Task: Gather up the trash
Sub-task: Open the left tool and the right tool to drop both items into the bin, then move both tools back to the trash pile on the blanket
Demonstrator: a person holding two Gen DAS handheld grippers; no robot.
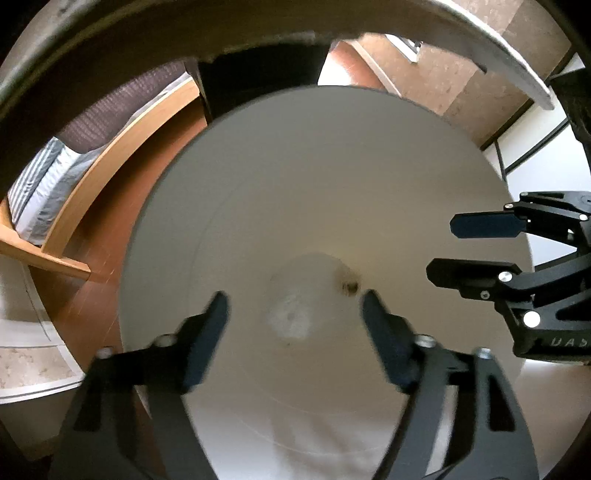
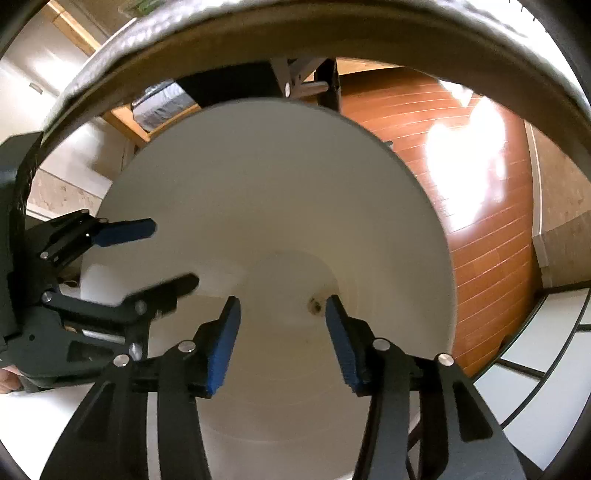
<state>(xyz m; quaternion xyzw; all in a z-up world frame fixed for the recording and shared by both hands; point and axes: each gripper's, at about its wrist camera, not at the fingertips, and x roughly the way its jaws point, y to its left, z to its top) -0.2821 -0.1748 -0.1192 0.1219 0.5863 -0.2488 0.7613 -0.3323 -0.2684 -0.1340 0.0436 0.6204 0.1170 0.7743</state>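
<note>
A round white bin [image 1: 314, 192] fills both views [image 2: 280, 184], seen from above into its inside. A small dark mark [image 1: 349, 286] sits near its bottom, also in the right wrist view [image 2: 316, 304]. A pale crumpled patch [image 1: 290, 317] lies at the bottom. My left gripper [image 1: 293, 314] is open and empty over the bin mouth; it shows at the left of the right wrist view [image 2: 173, 254]. My right gripper [image 2: 282, 317] is open and empty over the bin; it shows at the right of the left wrist view [image 1: 439, 249].
Red-brown wooden floor [image 2: 480, 229] surrounds the bin. A wooden bed frame [image 1: 92, 177] with striped bedding [image 1: 40, 184] stands at the left. A dark table edge [image 2: 295, 22] arcs overhead. White panels [image 2: 546, 354] lie at the right.
</note>
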